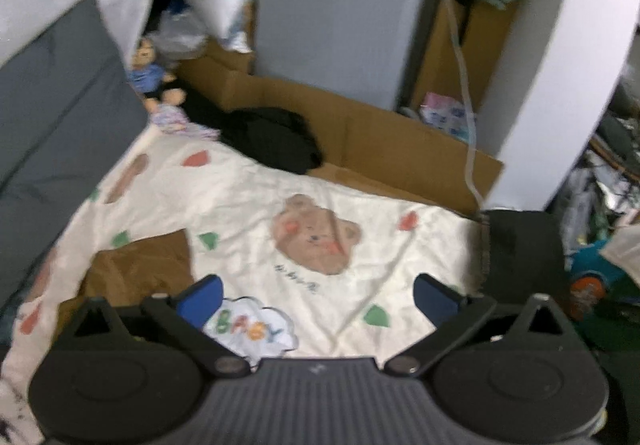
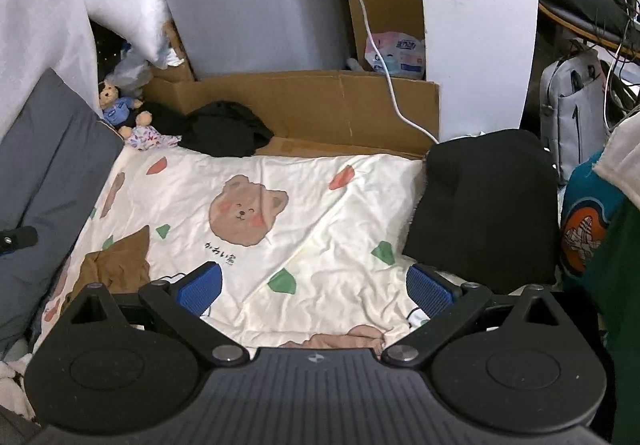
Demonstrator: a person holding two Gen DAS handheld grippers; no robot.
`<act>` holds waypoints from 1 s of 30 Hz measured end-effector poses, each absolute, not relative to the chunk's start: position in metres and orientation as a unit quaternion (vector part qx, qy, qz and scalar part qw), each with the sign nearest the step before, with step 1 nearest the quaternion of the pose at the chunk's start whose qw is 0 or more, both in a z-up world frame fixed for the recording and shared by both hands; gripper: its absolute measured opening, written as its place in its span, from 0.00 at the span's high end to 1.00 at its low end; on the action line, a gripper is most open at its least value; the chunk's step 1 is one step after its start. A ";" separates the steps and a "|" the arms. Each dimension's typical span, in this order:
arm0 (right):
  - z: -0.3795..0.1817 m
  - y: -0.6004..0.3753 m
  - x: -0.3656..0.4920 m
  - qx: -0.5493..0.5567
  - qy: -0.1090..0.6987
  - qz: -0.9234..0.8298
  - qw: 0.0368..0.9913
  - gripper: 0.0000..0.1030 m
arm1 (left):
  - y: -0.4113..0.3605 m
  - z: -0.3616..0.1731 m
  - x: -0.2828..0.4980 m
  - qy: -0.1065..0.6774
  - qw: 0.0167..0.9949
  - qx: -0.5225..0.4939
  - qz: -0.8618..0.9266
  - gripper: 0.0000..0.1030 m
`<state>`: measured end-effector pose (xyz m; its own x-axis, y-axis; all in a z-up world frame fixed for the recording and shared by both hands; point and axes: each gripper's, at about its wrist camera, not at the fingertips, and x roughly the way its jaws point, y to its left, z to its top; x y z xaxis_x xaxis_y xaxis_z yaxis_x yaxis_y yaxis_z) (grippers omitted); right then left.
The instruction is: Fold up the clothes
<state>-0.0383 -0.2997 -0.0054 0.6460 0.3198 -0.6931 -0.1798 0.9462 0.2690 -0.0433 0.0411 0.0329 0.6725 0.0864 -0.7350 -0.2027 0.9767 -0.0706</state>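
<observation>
Brown fabric, thin and limp, is identified as the garment (image 2: 116,265) next in line: it lies crumpled at the near-left of the bed, on the cream bear-print blanket (image 2: 320,213). A folded black garment (image 2: 484,205) rests at the blanket's right edge; a second black heap (image 2: 224,133) lies at the far side, against the cardboard (image 2: 312,101).

Handling, est.: the brown item is judged light, soft, w/o stiffness; it is expected to sag and bunch when lifted, and to drag the blanket if pinched too deep. Slip is judged low on the ribbed blue pads (image 2: 202,285).

Grip pts, recommended: two adjacent corners or the straight hem visible in the left wrist view (image 1: 140,269), one per side, top layer only.

Left hand-held gripper (image 1: 318,299): jaws spread wide, nothing held between them. Right hand-held gripper (image 2: 316,287): jaws likewise wide, empty. Both are positioned above the blanket, pointing down at an angle.
</observation>
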 end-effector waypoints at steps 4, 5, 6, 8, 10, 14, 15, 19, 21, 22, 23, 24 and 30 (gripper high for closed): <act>-0.007 -0.286 -0.047 0.071 0.409 0.155 0.897 0.02 | 0.044 0.028 -0.056 0.408 0.905 -0.069 0.096 0.00; -0.008 -0.283 -0.048 0.068 0.414 0.161 0.893 0.02 | 0.044 0.026 -0.056 0.411 0.904 -0.068 0.100 0.00; -0.008 -0.281 -0.048 0.068 0.416 0.164 0.892 0.02 | 0.044 0.025 -0.057 0.414 0.902 -0.067 0.104 0.00; -0.009 -0.277 -0.048 0.066 0.419 0.165 0.890 0.02 | 0.044 0.020 -0.059 0.425 0.895 -0.071 0.115 0.00; -0.008 -0.273 -0.048 0.066 0.422 0.166 0.889 0.02 | 0.044 0.016 -0.059 0.438 0.889 -0.079 0.111 0.00; -0.006 -0.267 -0.050 0.067 0.419 0.171 0.889 0.02 | 0.047 0.011 -0.059 0.444 0.885 -0.069 0.120 0.00; -0.006 -0.265 -0.052 0.064 0.419 0.171 0.889 0.02 | 0.046 0.011 -0.059 0.445 0.885 -0.066 0.123 0.00; -0.008 -0.259 -0.054 0.059 0.425 0.166 0.888 0.02 | 0.045 0.012 -0.061 0.439 0.889 -0.054 0.120 0.00; -0.009 -0.257 -0.054 0.057 0.430 0.163 0.886 0.02 | 0.045 0.013 -0.062 0.438 0.890 -0.050 0.120 0.00; -0.010 -0.256 -0.055 0.054 0.432 0.162 0.886 0.02 | 0.046 0.013 -0.062 0.438 0.889 -0.050 0.121 0.00; -0.010 -0.256 -0.055 0.052 0.431 0.162 0.886 0.02 | 0.047 0.012 -0.059 0.440 0.888 -0.050 0.122 0.00; -0.010 -0.255 -0.056 0.050 0.431 0.162 0.886 0.02 | 0.049 0.011 -0.059 0.440 0.888 -0.050 0.123 0.00; -0.009 -0.252 -0.056 0.044 0.428 0.160 0.888 0.02 | 0.053 0.010 -0.051 0.441 0.888 -0.045 0.123 0.00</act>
